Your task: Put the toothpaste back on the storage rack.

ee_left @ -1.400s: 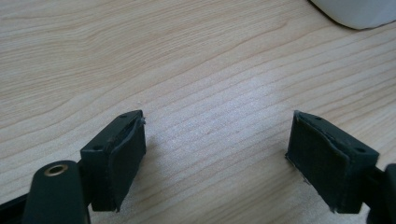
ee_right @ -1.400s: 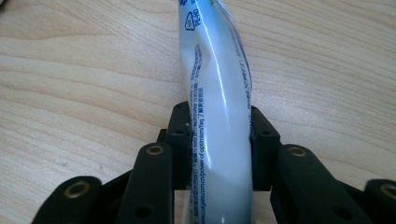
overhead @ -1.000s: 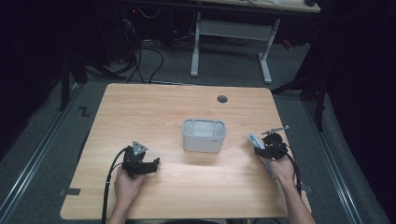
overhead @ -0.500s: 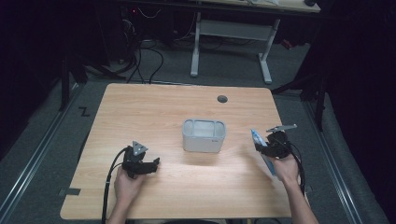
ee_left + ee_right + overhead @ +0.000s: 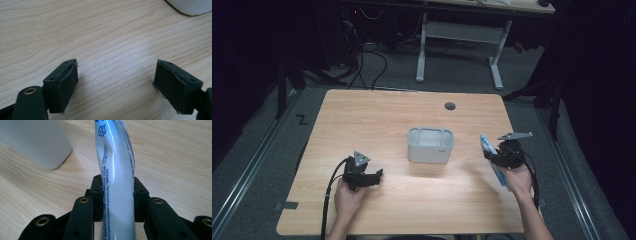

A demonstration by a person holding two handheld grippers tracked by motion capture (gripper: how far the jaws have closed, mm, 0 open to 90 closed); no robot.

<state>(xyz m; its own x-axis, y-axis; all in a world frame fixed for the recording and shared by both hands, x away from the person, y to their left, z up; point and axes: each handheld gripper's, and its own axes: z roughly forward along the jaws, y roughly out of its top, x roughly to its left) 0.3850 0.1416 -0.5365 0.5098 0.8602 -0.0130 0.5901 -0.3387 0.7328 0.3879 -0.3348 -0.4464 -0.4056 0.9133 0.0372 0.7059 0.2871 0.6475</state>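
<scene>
Nearest the person, the left hand-held gripper (image 5: 362,174) rests low over the worktop (image 5: 377,115) with its jaws spread wide and nothing between them; in the left gripper view only bare wood grain lies in the gap, and a corner of the white container (image 5: 192,6) shows well beyond it. On the other side, the right hand-held gripper (image 5: 501,156) is pinching a blue-and-white tube (image 5: 492,157) about its middle. The right gripper view shows the tube (image 5: 117,177) squeezed between the two black pads and running forward and up past them, its printed end pointing toward the far part of the worktop.

Farther in, near the middle of the worktop, the container (image 5: 430,145) stands upright and open at the top, apart from both grippers, to the left of the tube. A small round hole (image 5: 450,106) sits beyond it.

By the look of it the pickup is done: the tube is gripped and held off the wood. Carrying it over the container and dropping it in appears to remain.
</scene>
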